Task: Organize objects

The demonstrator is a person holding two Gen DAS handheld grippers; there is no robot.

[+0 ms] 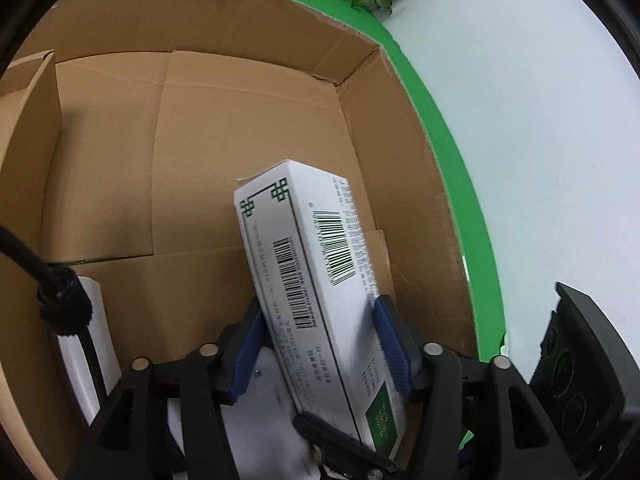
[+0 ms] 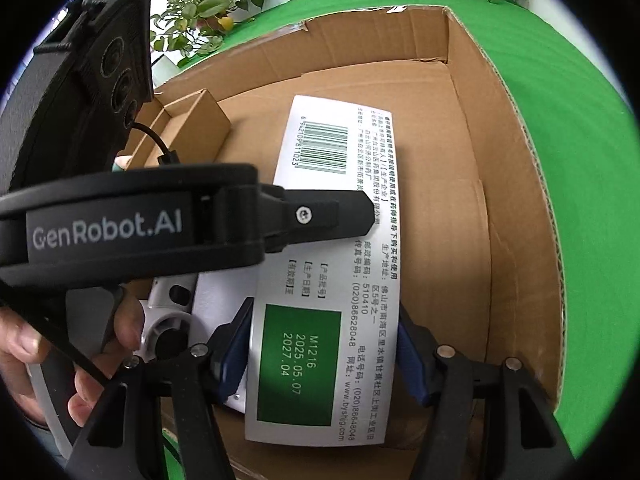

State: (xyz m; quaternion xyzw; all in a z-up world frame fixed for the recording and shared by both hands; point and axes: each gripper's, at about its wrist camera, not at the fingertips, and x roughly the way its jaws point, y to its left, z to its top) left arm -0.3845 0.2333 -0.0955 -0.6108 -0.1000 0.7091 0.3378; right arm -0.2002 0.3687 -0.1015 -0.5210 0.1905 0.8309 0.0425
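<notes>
A white medicine box (image 1: 316, 280) with barcodes and green trim is held inside an open cardboard carton (image 1: 200, 120). My left gripper (image 1: 320, 344) is shut on the box's near end, tilting it over the carton's floor. In the right wrist view the same white box (image 2: 332, 208) lies lengthwise between the blue pads of my right gripper (image 2: 324, 344), which is closed on its sides. The left gripper's black body (image 2: 160, 216) crosses over the box from the left.
The carton sits on a green mat (image 2: 580, 120). A small brown cardboard insert (image 2: 196, 120) stands at the carton's left side. White objects (image 1: 92, 340) lie at the carton's near left. Potted plants (image 2: 208, 8) stand on the white table beyond.
</notes>
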